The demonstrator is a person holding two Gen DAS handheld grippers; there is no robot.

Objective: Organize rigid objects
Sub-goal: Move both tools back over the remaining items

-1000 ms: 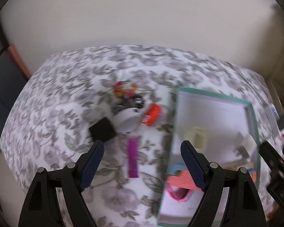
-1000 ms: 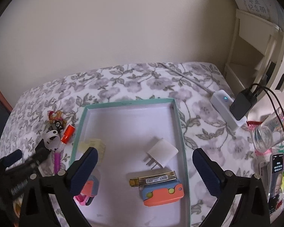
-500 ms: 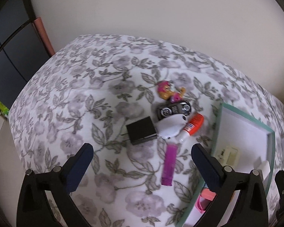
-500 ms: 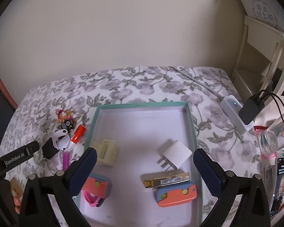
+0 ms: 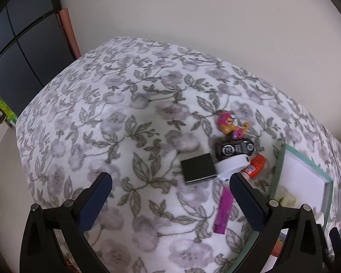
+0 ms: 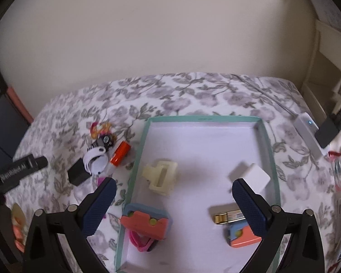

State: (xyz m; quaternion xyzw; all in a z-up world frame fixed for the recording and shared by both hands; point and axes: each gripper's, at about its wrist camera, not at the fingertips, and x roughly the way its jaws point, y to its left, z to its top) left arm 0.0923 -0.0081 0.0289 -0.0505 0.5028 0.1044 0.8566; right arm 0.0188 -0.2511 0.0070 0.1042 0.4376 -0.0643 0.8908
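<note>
Now L tool spread wide above blk charger; empty.

Two grippers were in view, the left gripper and the right gripper, both with jaws wide apart and holding nothing.

Ahead of the left one lay six loose things on the flowered cloth: one black charger, one white ring-shaped piece, one black toy car, one pink pup figure, one orange-capped tube and one purple stick.

Below the right one sat one teal tray holding five things: one cream hair clip, one white charger, one gold clip and two orange-and-blue toys.
</note>
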